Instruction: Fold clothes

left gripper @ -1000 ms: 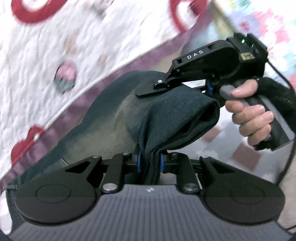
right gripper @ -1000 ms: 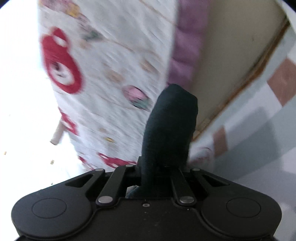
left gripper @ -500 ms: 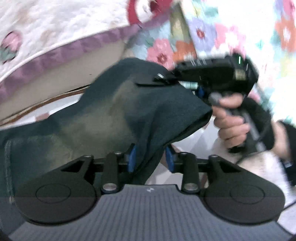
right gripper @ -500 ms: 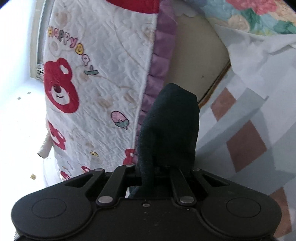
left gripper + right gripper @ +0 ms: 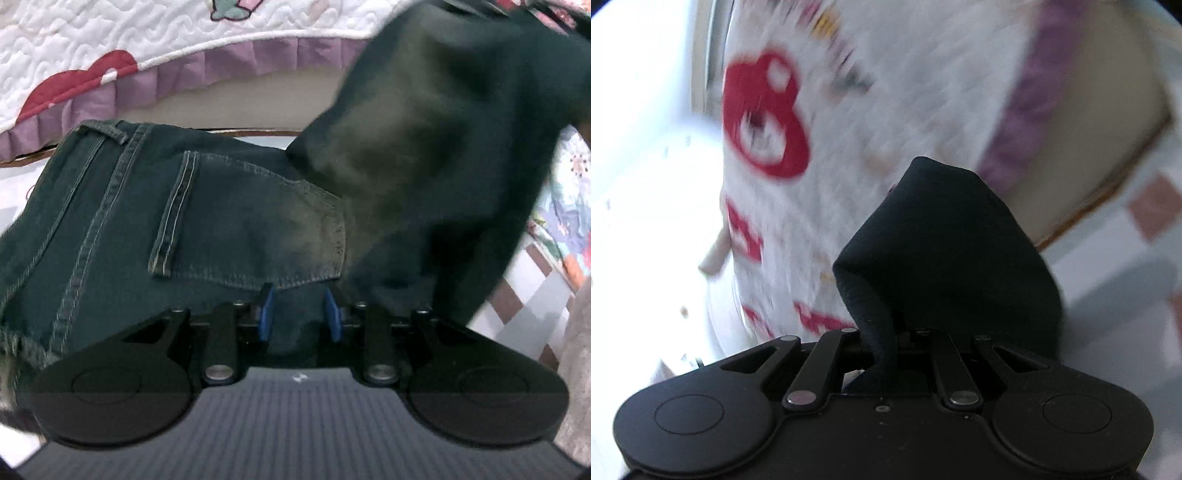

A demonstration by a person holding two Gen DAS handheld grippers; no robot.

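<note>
While the left gripper (image 5: pixel 298 314) stands with its blue pads apart over the back pocket (image 5: pixel 255 229), nothing clamped, the dark jeans (image 5: pixel 155 206) lie on the checked sheet (image 5: pixel 532 295) below a bear-print quilt (image 5: pixel 110 48). Across, the right gripper (image 5: pixel 890 343) pinches a raised fold (image 5: pixel 945 251). No lettering reads clearly

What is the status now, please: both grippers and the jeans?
Left gripper open, fabric between its fingers. Right gripper shut on jeans, leg lifted over the seat. Nothing in the way.
</note>
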